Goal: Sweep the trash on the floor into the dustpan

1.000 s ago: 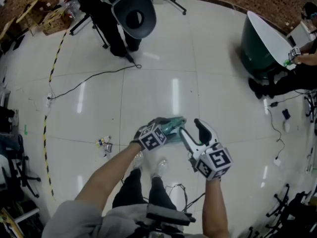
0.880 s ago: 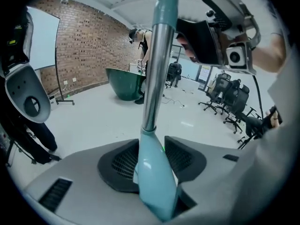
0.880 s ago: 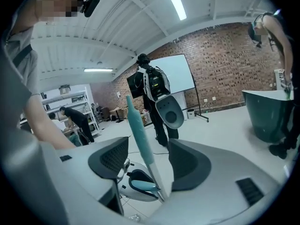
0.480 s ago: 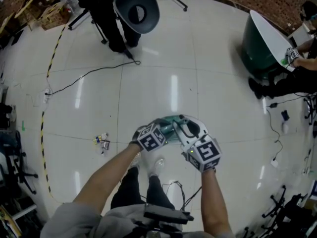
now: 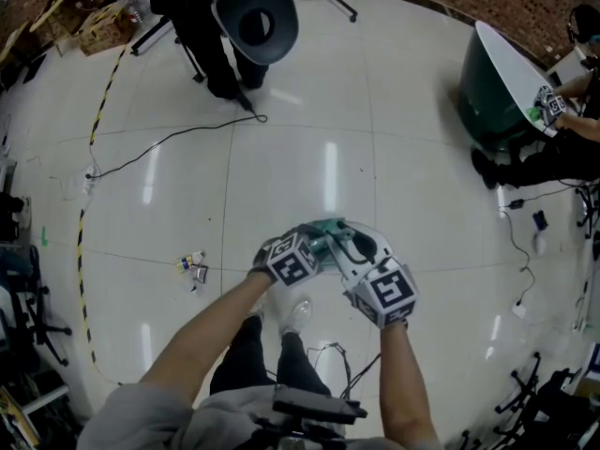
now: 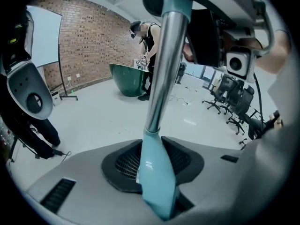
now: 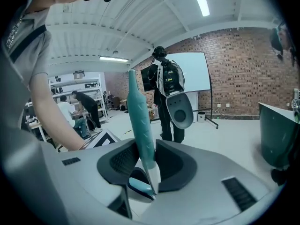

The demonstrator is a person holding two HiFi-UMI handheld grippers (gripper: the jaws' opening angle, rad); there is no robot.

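Teal pole handle [image 6: 157,172] sits clamped in the left gripper [image 5: 317,244], while the right gripper [image 5: 354,247] jaws are closing on a second teal handle [image 7: 139,125], probably readying both tools; the trash [image 5: 192,268] lies on the floor [image 5: 328,111], near left.

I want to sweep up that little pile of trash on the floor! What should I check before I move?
1. Left tongs gripping the metal pole with the teal grip: ok.
2. Right tongs on the ribbed teal handle: ok, the jaws are closing on it.
3. Trash in sight: ok, it is on the floor, left of both tongs in the head view.
4. Dustpan set down beside the trash: cannot tell, no pan shows clearly.
5. Black cable apart from the trash: ok, it lies farther up the floor.
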